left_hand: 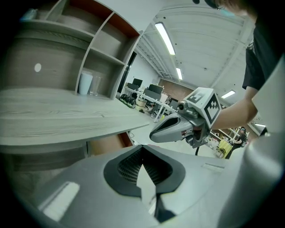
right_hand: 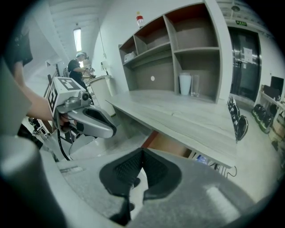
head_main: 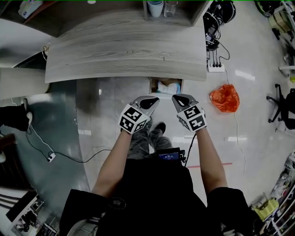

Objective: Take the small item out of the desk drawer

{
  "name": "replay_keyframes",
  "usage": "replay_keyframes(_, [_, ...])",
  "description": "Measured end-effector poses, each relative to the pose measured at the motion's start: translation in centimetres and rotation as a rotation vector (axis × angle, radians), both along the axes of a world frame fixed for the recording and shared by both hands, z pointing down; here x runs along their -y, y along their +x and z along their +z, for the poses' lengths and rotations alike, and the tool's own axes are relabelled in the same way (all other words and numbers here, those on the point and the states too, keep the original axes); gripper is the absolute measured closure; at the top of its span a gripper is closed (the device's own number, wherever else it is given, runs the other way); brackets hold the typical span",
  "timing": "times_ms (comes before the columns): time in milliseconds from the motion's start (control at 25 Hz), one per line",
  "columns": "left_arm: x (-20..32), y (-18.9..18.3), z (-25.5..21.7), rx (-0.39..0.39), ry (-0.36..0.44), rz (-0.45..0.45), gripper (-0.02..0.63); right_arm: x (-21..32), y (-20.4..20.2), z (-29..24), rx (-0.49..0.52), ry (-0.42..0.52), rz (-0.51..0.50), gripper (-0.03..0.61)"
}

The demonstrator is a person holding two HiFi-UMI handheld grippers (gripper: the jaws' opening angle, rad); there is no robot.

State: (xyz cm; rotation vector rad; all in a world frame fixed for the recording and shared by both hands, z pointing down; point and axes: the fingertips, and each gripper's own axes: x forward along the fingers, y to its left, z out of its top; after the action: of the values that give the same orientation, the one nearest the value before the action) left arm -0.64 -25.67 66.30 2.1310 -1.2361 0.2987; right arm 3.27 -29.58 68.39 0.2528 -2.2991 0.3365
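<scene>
The small item [head_main: 167, 85], pale blue and white, is seen lying in the open drawer [head_main: 152, 86] under the front edge of the bench [head_main: 124, 55]; what kind of thing it is cannot be told. Nothing is touching it. The left gripper [head_main: 154, 100] and the right gripper [head_main: 176, 98] are held side by side just in front of the drawer, tips turned towards it and tilted downward, clear of both drawer and bench. The jaws of the left gripper are pressed together with nothing between them, and those of the right gripper likewise. At the back of the bench a cup [head_main: 155, 8] and a glass [head_main: 170, 8] are stood together in a shelf compartment. An orange bag [head_main: 225, 97] is lying on the floor [head_main: 258, 101] to the right of the drawer.
</scene>
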Motion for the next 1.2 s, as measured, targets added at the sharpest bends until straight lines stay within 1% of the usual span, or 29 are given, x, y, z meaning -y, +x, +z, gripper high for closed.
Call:
replay_keyframes(280, [0.2, -0.6, 2.6, -0.010, -0.037, -0.016, 0.613, 0.8, -0.9, 3.1, -0.055, 0.005, -0.039, 0.578])
replay_keyframes(640, [1.0, -0.8, 5.0, -0.017, -0.056, -0.013, 0.613, 0.9, -2.3, 6.5, -0.114, 0.005, -0.114, 0.576])
replay_keyframes(920, [1.3, -1.4, 6.6, -0.024, -0.075, -0.021, 0.614, 1.3, -3.1, 9.0, -0.151, -0.006, -0.152, 0.548])
replay_keyframes(1200, [1.4, -1.7, 8.0, -0.027, -0.089, -0.028, 0.612, 1.5, -4.1, 11.3, -0.197, 0.012, -0.233, 0.508])
